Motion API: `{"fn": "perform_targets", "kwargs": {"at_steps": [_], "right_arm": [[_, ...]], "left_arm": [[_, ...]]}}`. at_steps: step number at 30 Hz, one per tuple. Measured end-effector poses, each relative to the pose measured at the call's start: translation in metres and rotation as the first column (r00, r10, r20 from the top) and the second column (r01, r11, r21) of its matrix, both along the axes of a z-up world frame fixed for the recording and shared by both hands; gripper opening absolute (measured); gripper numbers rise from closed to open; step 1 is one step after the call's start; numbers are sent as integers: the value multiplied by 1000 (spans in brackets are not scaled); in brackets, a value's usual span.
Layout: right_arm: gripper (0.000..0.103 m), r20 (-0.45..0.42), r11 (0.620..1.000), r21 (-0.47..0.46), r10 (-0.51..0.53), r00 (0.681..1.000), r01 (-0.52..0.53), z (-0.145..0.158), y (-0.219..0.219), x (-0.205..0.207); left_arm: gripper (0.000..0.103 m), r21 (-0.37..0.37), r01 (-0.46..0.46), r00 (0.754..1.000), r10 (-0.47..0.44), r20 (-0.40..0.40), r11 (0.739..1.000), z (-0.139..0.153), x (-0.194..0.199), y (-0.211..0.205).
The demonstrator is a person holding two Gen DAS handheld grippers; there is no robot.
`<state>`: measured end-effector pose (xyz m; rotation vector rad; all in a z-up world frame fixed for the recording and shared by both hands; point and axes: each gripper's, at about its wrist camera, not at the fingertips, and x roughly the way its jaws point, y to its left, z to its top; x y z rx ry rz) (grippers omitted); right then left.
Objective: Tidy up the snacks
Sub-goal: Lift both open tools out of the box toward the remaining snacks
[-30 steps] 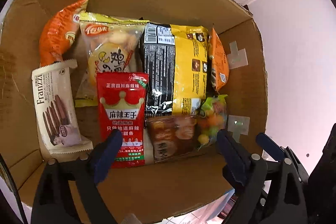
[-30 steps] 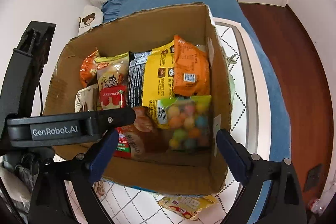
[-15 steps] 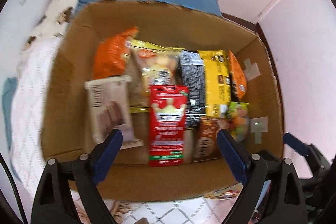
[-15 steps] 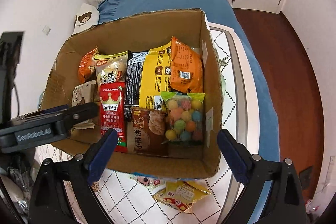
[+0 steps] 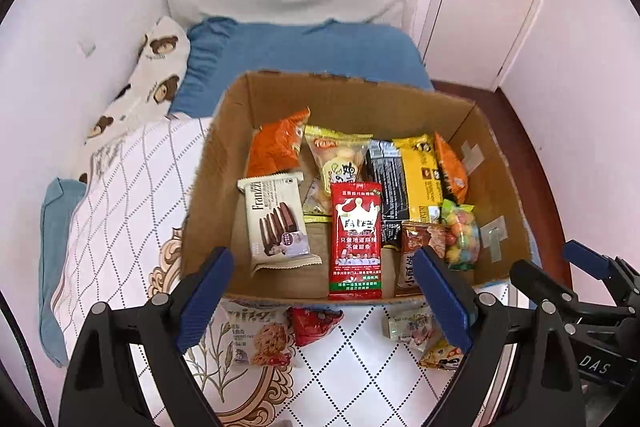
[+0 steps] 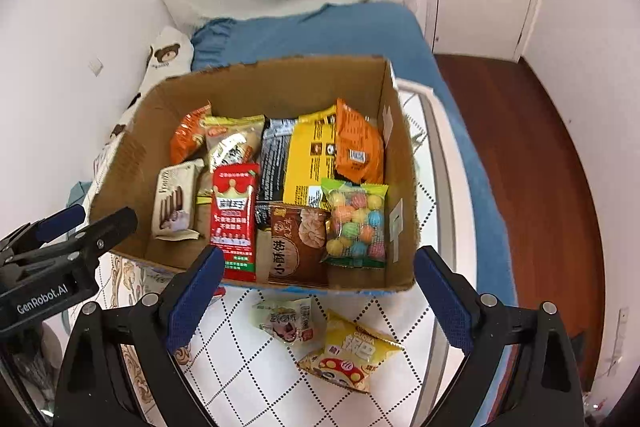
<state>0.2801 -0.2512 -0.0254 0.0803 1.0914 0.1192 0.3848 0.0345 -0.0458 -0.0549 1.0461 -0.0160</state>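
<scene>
Hovering above the near edge of the bed [image 5: 132, 187], the left claw [image 5: 322, 297] gaped wide and held nothing. Beyond it stood the cardboard box [image 5: 212, 187], with a Franzzi wafer pack [image 5: 276, 219] at its left, a red spicy strip pack [image 5: 355, 239] in the middle and a bag of coloured candy balls [image 6: 356, 219] at its right. Loose on the quilt just near the box lay a biscuit pack [image 5: 258, 337] and a yellow snack bag [image 6: 352, 357]. The right claw [image 6: 316, 297] likewise hung open and empty.
</scene>
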Motion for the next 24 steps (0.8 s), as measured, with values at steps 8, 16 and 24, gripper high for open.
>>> {"fn": "perform_targets", "kwargs": {"at_steps": [8,16,24], "right_arm": [[97,102,1000,-12,14,995,-13,41,7,-39],[97,175,1000,-11,14,984,-13,68,9,-72],[98,241,999,-24,-18,970,25,80,9,-94]], "left_arm": [[92,1,9,995,-9,95,1000,32,-38,4],[92,3,16,985,-17,173,1000,61,-72,6],[92,12,-2,977,0,215,1000,69,-95,9]]}}
